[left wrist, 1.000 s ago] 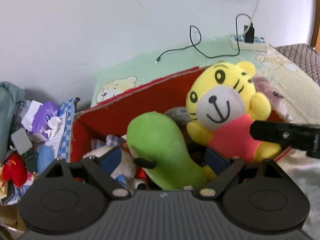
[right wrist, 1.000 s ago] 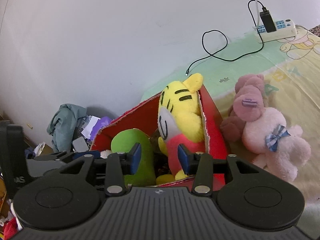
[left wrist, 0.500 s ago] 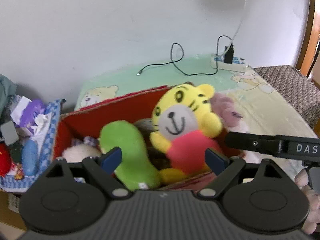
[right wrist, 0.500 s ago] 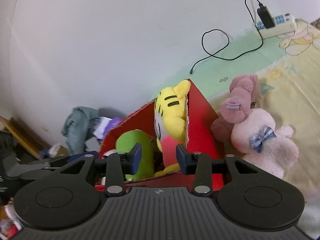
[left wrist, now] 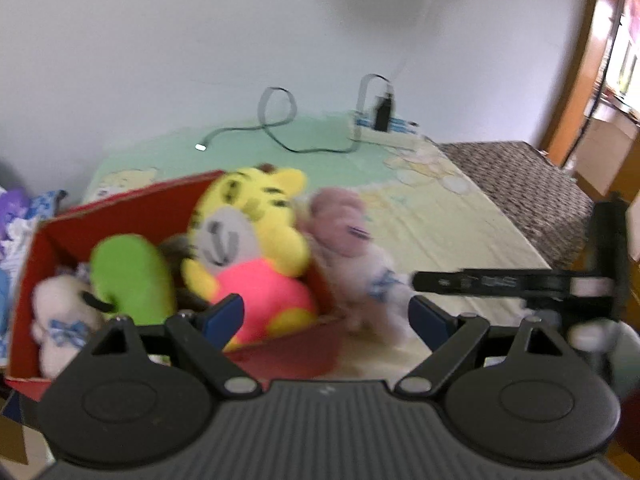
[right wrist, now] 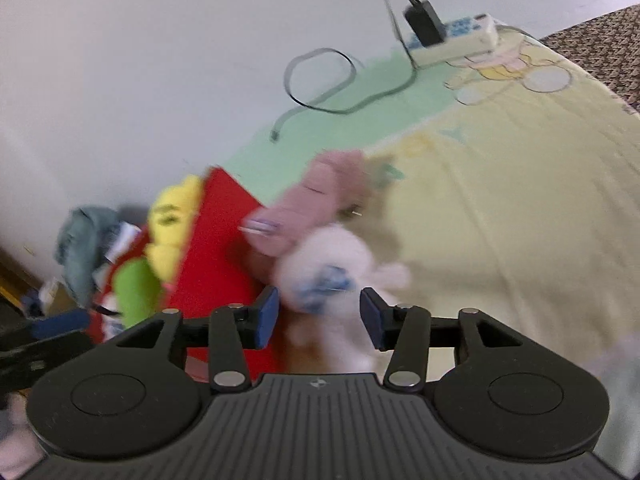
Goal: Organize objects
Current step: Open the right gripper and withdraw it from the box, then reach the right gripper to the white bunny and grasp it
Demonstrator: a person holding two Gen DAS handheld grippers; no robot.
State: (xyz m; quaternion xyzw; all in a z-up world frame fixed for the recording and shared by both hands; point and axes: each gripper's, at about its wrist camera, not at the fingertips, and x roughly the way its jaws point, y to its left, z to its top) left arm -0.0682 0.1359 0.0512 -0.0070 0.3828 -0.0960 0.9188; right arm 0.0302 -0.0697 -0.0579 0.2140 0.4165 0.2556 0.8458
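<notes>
A red cardboard box (left wrist: 132,208) on the bed holds a yellow tiger plush (left wrist: 248,232), a green plush (left wrist: 128,268) and a white plush (left wrist: 60,312). Against the box's right outer wall lies a pink and white plush with a blue bow (right wrist: 320,264). My right gripper (right wrist: 319,314) hovers just in front of that plush. Its jaws are opening; the plush's pale body sits between the fingertips and no pad presses on it. My left gripper (left wrist: 326,316) stands open over the box's near right corner, holding nothing. The picture is blurred.
A power strip with a black charger (right wrist: 452,36) and a looped cable (right wrist: 320,76) lie at the bed's far edge by the wall. Clothes and clutter (right wrist: 80,240) pile up left of the box. A brown woven mat (left wrist: 520,184) covers the bed's right part.
Both views have swung right, away from the box's inside toward the pink plush. The right jaws, narrow over the box wall before, now stand wider around the plush.
</notes>
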